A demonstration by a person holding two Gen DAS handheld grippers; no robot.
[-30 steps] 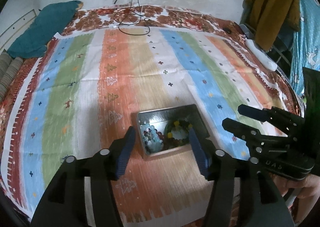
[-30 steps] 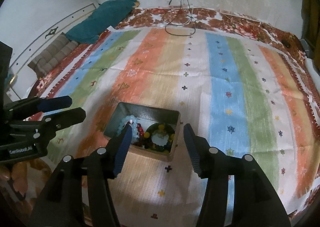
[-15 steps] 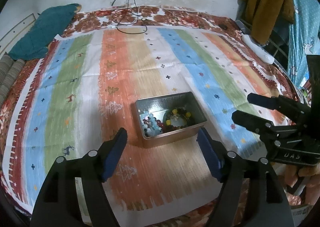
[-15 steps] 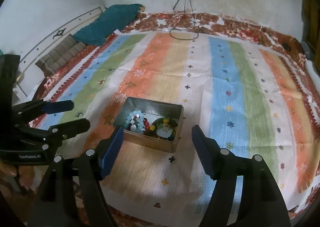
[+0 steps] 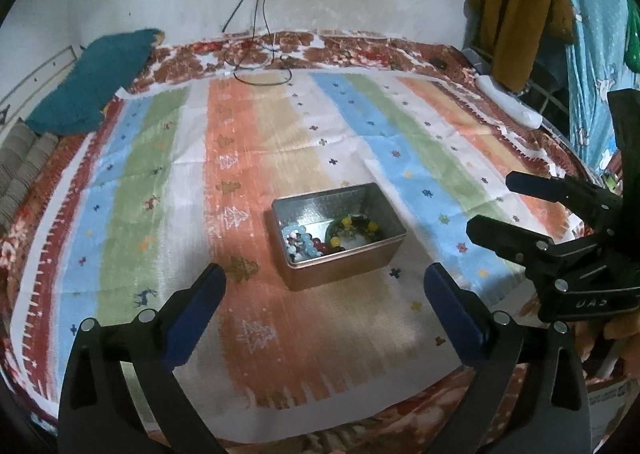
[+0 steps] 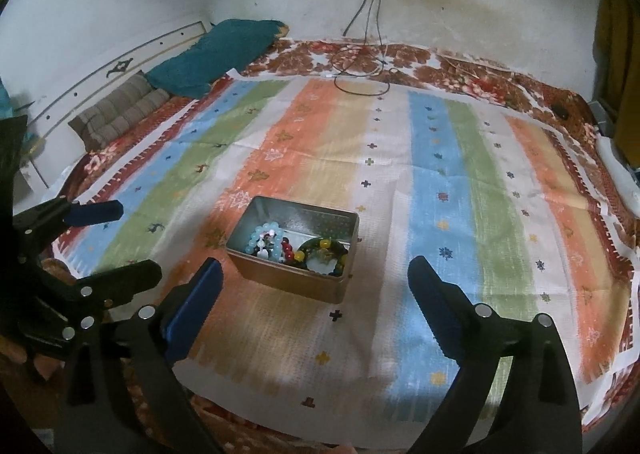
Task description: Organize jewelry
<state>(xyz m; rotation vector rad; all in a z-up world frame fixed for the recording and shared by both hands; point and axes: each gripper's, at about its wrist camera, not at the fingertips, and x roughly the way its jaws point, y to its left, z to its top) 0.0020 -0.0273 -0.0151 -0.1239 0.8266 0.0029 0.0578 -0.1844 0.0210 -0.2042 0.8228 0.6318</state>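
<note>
A metal tin [image 5: 380, 198] [image 6: 244, 258] stands on the striped cloth [image 5: 248, 182] [image 6: 440, 182]. Inside lie a light-blue bead bracelet [image 5: 298, 240] [image 6: 264, 238] and a dark green bracelet with yellow beads [image 5: 352, 228] [image 6: 324, 254], with red beads between them. My left gripper [image 5: 324, 274] is open and empty, held back from the tin and above the cloth. My right gripper [image 6: 316, 274] is also open and empty, back from the tin. The right gripper shows in the left wrist view [image 5: 496, 210], the left gripper in the right wrist view [image 6: 136, 242].
A teal pillow [image 5: 92, 90] [image 6: 216, 50] and a brown cushion [image 6: 120, 110] lie at the far left. Black cables [image 5: 260, 66] [image 6: 360, 74] run from a wall socket onto the bed. Clothes [image 5: 520, 2] hang at the right.
Both grippers have pulled back and up from the tin and opened wider. The tin and the bracelets have stayed where they were.
</note>
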